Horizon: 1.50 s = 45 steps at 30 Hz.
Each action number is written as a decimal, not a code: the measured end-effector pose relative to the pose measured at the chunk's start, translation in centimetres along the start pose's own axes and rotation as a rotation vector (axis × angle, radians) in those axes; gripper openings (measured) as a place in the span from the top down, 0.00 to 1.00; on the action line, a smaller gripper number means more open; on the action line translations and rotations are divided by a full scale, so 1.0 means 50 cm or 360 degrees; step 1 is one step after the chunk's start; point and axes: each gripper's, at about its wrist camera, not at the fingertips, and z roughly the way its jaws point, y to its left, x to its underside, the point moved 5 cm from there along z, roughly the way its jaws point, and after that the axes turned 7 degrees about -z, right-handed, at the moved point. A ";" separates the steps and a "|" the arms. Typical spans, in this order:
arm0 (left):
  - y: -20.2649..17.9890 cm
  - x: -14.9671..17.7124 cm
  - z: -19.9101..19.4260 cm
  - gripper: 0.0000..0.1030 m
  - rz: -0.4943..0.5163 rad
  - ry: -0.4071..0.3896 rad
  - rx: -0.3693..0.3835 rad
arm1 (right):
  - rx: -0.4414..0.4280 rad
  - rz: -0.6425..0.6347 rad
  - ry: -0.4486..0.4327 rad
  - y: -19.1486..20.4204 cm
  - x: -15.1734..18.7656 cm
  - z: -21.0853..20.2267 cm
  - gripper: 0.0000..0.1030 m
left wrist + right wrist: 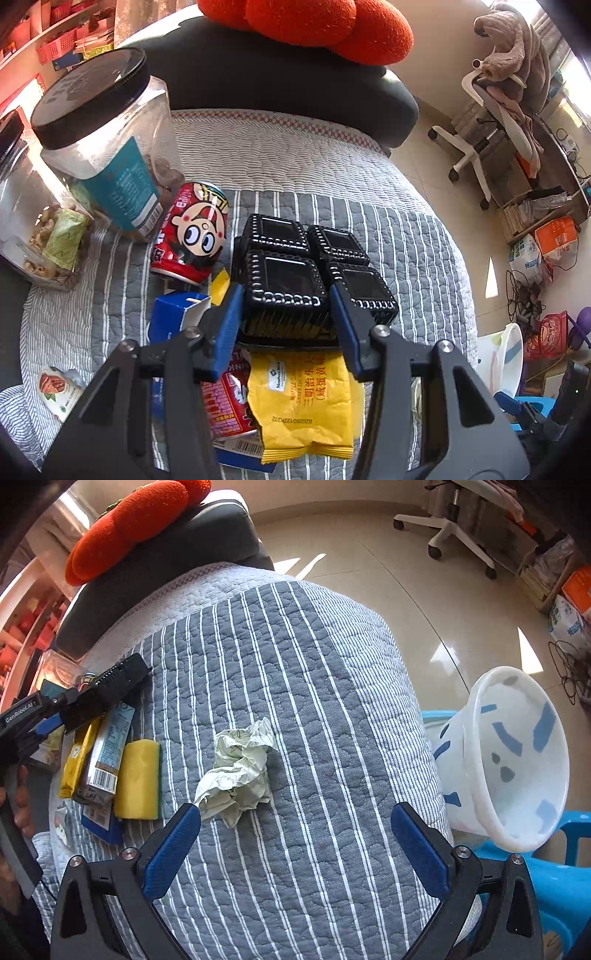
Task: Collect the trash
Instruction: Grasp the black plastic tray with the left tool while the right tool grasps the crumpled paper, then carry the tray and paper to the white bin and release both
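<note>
The black plastic tray (310,273), a four-cell food insert, sits at the centre of the left wrist view, clamped at its near cell between the blue pads of the left gripper (286,317); from the right wrist view it appears lifted clear of the striped quilt (295,686), at about ten o'clock from the middle of that frame. Directly beneath the tray, at six o'clock, lie a yellow snack wrapper (306,402) and a red wrapper (225,402); at nine o'clock is a blue carton (177,314), and at ten o'clock a red cartoon can (192,232) on its side, with a clear jar (107,144) beyond it at eleven. In the right wrist view a crumpled paper ball (240,768) lies on the quilt just ahead of the right gripper (295,838), whose jaws stand wide apart and hold nothing. A yellow sponge (138,779) rests at nine o'clock from the paper, and the white bin (517,760) stands off the quilt's edge at three o'clock. The step in hand looks like carrying the tray to the bin. The next move likely calls for swinging the left gripper across toward three o'clock over the bin mouth before releasing, while the right closes on the paper.
</note>
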 end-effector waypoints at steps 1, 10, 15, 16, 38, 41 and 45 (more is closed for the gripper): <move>-0.001 0.001 -0.009 0.52 0.0011 -0.0017 0.0004 | -0.0007 -0.0003 0.0003 0.004 -0.001 0.006 0.00; -0.018 0.028 -0.111 0.52 0.0107 -0.0162 0.0024 | -0.0170 -0.0082 0.0032 0.066 -0.008 0.072 0.15; -0.021 0.063 -0.154 0.52 0.0163 -0.0220 0.0000 | -0.0193 -0.0106 0.0072 0.085 -0.012 0.119 0.50; -0.019 0.072 -0.159 0.52 0.0167 -0.0229 -0.0006 | -0.0197 -0.0112 0.0084 0.086 -0.012 0.127 0.63; -0.260 0.204 -0.150 0.51 0.0463 -0.0174 0.0300 | -0.0111 0.0237 -0.0285 -0.187 0.102 -0.176 0.67; -0.322 0.234 -0.138 0.51 0.0547 -0.0144 0.0354 | -0.0071 0.0330 -0.0307 -0.264 0.142 -0.207 0.67; -0.386 0.272 -0.129 0.51 0.0627 -0.0123 0.0410 | -0.0007 0.0415 -0.0317 -0.357 0.166 -0.223 0.67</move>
